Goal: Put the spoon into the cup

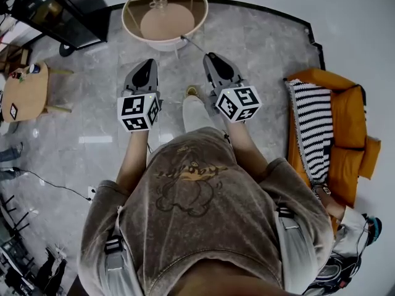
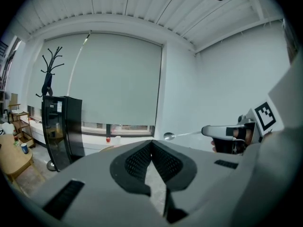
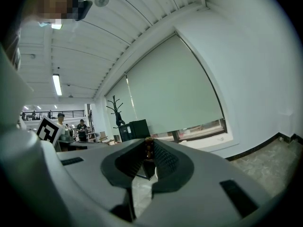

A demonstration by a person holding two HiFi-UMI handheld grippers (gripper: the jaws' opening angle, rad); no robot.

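Note:
My right gripper (image 1: 210,57) is shut on a thin metal spoon (image 1: 192,44), which sticks out ahead toward the round table (image 1: 133,24). In the left gripper view the spoon (image 2: 169,136) shows level, with its bowl to the left of the right gripper (image 2: 222,132). In the right gripper view only the spoon's brown end (image 3: 148,148) shows between the pads. A clear cup (image 1: 162,3) stands on the table's far part. My left gripper (image 1: 148,63) is shut and holds nothing, its tips (image 2: 151,142) touching. Both grippers are short of the table, over the floor.
At the right stands an orange sofa (image 1: 349,125) with a striped blanket (image 1: 315,131). A black cabinet (image 1: 58,11) and a small wooden table (image 1: 24,91) are at the left. A cable (image 1: 52,184) runs over the floor. A coat stand (image 2: 49,74) is by the blind.

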